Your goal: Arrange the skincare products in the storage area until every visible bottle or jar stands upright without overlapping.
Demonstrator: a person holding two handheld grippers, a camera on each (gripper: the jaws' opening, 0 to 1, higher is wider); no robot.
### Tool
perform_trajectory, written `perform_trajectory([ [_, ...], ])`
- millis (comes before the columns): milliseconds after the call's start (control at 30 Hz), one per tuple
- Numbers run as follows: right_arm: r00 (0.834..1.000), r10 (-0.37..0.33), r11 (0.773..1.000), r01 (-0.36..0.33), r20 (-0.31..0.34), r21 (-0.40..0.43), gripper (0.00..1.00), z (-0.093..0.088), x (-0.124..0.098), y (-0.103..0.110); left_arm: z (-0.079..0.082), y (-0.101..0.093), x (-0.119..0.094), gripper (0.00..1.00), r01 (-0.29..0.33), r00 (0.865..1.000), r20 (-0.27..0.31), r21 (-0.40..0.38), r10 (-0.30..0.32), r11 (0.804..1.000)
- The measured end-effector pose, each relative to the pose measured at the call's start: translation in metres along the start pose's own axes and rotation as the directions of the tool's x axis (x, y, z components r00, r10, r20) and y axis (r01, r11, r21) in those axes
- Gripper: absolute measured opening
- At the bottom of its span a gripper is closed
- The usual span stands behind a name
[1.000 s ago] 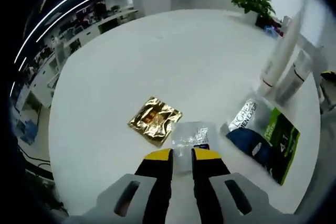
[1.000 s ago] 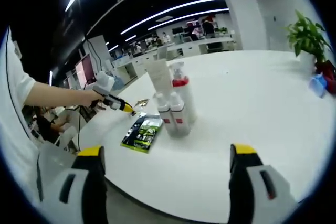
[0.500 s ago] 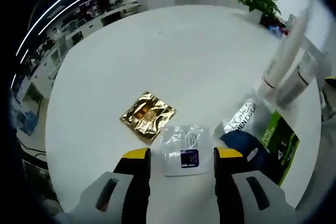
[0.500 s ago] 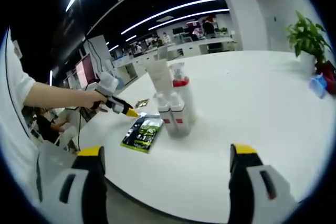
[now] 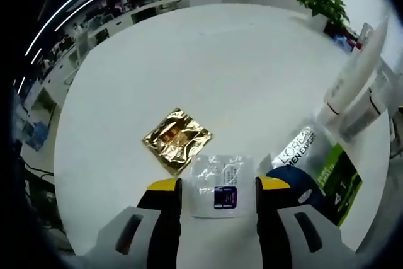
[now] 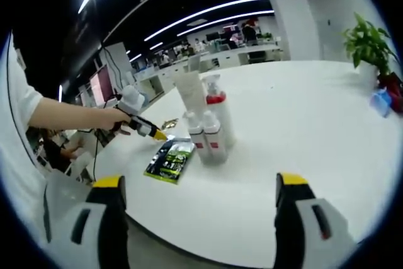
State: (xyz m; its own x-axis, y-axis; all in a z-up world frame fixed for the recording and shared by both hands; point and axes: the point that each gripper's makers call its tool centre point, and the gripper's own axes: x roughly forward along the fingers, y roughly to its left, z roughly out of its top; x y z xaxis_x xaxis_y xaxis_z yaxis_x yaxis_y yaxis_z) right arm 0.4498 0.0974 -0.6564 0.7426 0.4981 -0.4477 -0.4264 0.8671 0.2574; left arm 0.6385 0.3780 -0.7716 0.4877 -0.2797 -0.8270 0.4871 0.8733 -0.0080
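My left gripper [image 5: 218, 186] is open just above the white table [image 5: 208, 61], its yellow-tipped jaws on either side of a clear sachet [image 5: 220, 184] that lies flat. A gold foil sachet [image 5: 176, 140] lies just beyond it to the left. A green and black packet [image 5: 324, 168] lies to the right, beside a tall white tube [image 5: 359, 70] and small bottles [image 5: 371, 102]. In the right gripper view the tube [image 6: 191, 92], a red-collared pump bottle [image 6: 218, 114] and two small bottles [image 6: 204, 137] stand upright together. My right gripper [image 6: 200, 182] hangs open near the table edge, far from them.
A person's arm [image 6: 63, 114] holds the left gripper [image 6: 150, 131] over the green packet [image 6: 170, 159]. A potted plant [image 6: 368, 42] and a blue object [image 6: 382, 102] stand at the table's far right side. Office desks lie beyond the table.
My left gripper was shut on the clear sachet one second ago; it has opened and the sachet now lies flat between the jaws. The right gripper has not moved.
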Motion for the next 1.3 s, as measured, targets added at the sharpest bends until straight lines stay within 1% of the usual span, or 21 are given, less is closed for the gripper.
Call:
perform_trajectory([
  [33, 1.0, 0.0, 1.0, 0.0, 0.001, 0.001, 0.99, 0.0, 0.0, 0.0, 0.0, -0.001, 0.0, 0.38, 0.004, 1.0, 0.0, 0.007, -0.004, 1.0],
  [200, 1.0, -0.001, 1.0, 0.001, 0.002, 0.001, 0.99, 0.0, 0.0, 0.0, 0.0, -0.001, 0.001, 0.38, 0.017, 1.0, -0.003, 0.024, -0.017, 1.0],
  [367, 1.0, -0.002, 1.0, 0.002, 0.006, 0.003, 0.99, 0.001, -0.001, 0.0, -0.004, -0.003, -0.004, 0.38, 0.037, 0.999, -0.027, 0.113, -0.034, 0.993],
  [400, 1.0, -0.001, 1.0, 0.001, 0.007, 0.003, 0.99, 0.001, -0.001, 0.0, -0.004, -0.003, -0.005, 0.38, 0.04, 0.999, -0.026, 0.119, -0.038, 0.992],
  [500, 1.0, 0.0, 1.0, 0.0, 0.008, 0.002, 0.99, 0.001, -0.001, 0.0, -0.003, -0.004, -0.01, 0.38, 0.065, 0.998, -0.026, 0.167, -0.062, 0.984],
  [633, 1.0, 0.002, 1.0, -0.002, 0.009, 0.001, 0.99, 0.002, -0.001, 0.001, -0.001, -0.003, -0.016, 0.38, 0.093, 0.996, -0.04, 0.25, -0.086, 0.964],
  [700, 1.0, 0.003, 1.0, -0.003, 0.009, 0.0, 0.99, 0.002, -0.001, 0.001, -0.003, -0.006, -0.022, 0.37, 0.119, 0.993, -0.057, 0.299, -0.107, 0.947],
  [733, 1.0, 0.004, 1.0, -0.004, 0.009, 0.0, 0.99, 0.001, -0.001, 0.001, -0.004, -0.007, -0.025, 0.37, 0.131, 0.991, -0.072, 0.337, -0.114, 0.932],
  [767, 1.0, 0.005, 1.0, -0.005, 0.01, -0.001, 0.99, 0.002, -0.001, 0.001, -0.004, -0.009, -0.027, 0.37, 0.14, 0.99, -0.077, 0.358, -0.121, 0.923],
  [867, 1.0, 0.006, 1.0, -0.006, 0.011, -0.002, 0.99, 0.002, -0.001, 0.001, -0.004, -0.014, -0.033, 0.37, 0.165, 0.986, -0.095, 0.393, -0.139, 0.905],
  [933, 1.0, 0.007, 1.0, -0.007, 0.01, -0.002, 0.99, 0.002, -0.001, 0.002, -0.006, -0.018, -0.036, 0.37, 0.19, 0.981, -0.124, 0.449, -0.149, 0.873],
  [967, 1.0, 0.007, 1.0, -0.007, 0.011, -0.003, 0.99, 0.002, -0.001, 0.002, -0.009, -0.02, -0.038, 0.37, 0.208, 0.977, -0.147, 0.48, -0.155, 0.852],
  [1033, 1.0, 0.008, 1.0, -0.008, 0.012, -0.004, 0.99, 0.002, -0.001, 0.002, -0.013, -0.026, -0.041, 0.37, 0.237, 0.97, -0.176, 0.514, -0.169, 0.825],
  [1067, 1.0, 0.008, 1.0, -0.008, 0.012, -0.004, 0.99, 0.002, -0.001, 0.002, -0.017, -0.031, -0.043, 0.37, 0.262, 0.963, -0.201, 0.541, -0.18, 0.799],
  [1100, 1.0, 0.008, 1.0, -0.008, 0.013, -0.004, 0.99, 0.002, -0.001, 0.002, -0.019, -0.035, -0.045, 0.37, 0.28, 0.958, -0.219, 0.559, -0.186, 0.781],
  [1133, 1.0, 0.008, 1.0, -0.008, 0.013, -0.005, 0.99, 0.002, -0.001, 0.002, -0.025, -0.039, -0.047, 0.37, 0.306, 0.949, -0.249, 0.58, -0.194, 0.755],
  [1167, 1.0, 0.008, 1.0, -0.008, 0.013, -0.005, 0.99, 0.002, -0.001, 0.002, -0.026, -0.041, -0.048, 0.37, 0.313, 0.947, -0.256, 0.588, -0.196, 0.746],
  [1200, 1.0, 0.009, 1.0, -0.009, 0.013, -0.006, 0.99, 0.002, -0.001, 0.002, -0.029, -0.045, -0.05, 0.37, 0.332, 0.94, -0.276, 0.603, -0.202, 0.726],
  [1233, 1.0, 0.009, 1.0, -0.009, 0.013, -0.007, 0.99, 0.002, -0.001, 0.002, -0.033, -0.047, -0.052, 0.37, 0.343, 0.935, -0.292, 0.61, -0.2, 0.714],
  [1267, 1.0, 0.009, 1.0, -0.009, 0.012, -0.008, 0.99, 0.002, -0.001, 0.002, -0.037, -0.05, -0.053, 0.37, 0.36, 0.929, -0.31, 0.622, -0.204, 0.695],
  [1300, 1.0, 0.01, 1.0, -0.01, 0.012, -0.008, 0.99, 0.002, -0.001, 0.003, -0.04, -0.052, -0.055, 0.37, 0.369, 0.925, -0.32, 0.626, -0.205, 0.687],
])
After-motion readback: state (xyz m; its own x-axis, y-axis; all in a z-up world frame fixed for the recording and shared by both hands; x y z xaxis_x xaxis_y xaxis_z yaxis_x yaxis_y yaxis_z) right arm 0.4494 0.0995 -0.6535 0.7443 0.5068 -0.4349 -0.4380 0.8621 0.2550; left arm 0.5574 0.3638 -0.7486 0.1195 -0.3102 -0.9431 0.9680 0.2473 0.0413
